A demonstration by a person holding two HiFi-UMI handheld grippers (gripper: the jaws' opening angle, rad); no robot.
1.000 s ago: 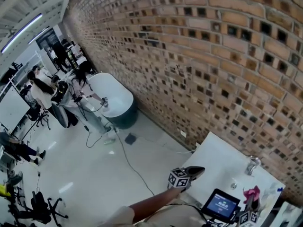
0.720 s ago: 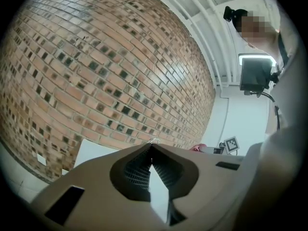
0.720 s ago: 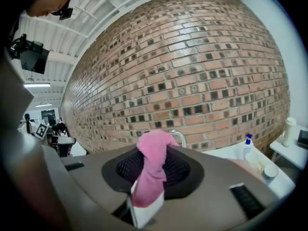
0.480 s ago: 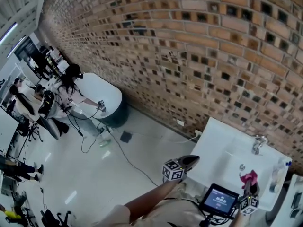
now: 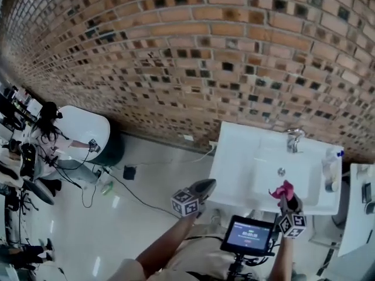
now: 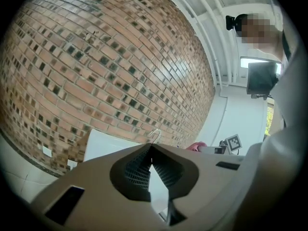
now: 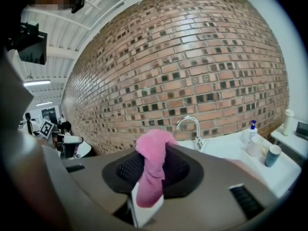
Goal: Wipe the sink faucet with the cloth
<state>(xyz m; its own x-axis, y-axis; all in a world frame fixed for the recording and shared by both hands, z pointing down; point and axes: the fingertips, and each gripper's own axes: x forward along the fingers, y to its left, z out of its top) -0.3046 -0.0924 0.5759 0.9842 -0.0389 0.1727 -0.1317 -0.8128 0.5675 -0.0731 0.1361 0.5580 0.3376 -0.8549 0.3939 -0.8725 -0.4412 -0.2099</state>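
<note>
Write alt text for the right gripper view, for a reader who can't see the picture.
The right gripper is shut on a pink cloth that bunches above its jaws. Beyond it, not yet touched, a curved chrome faucet stands on a white sink against a brick wall.

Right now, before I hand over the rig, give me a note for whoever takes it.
Right claw: shut on the soft pink cloth, held over the front of the white rectangular sink, short of the curved chrome faucet.
Left claw: shut, empty, off the sink's left front corner.
Done: cloth in hand.
Left: bring the cloth to the faucet and wipe it.
</note>
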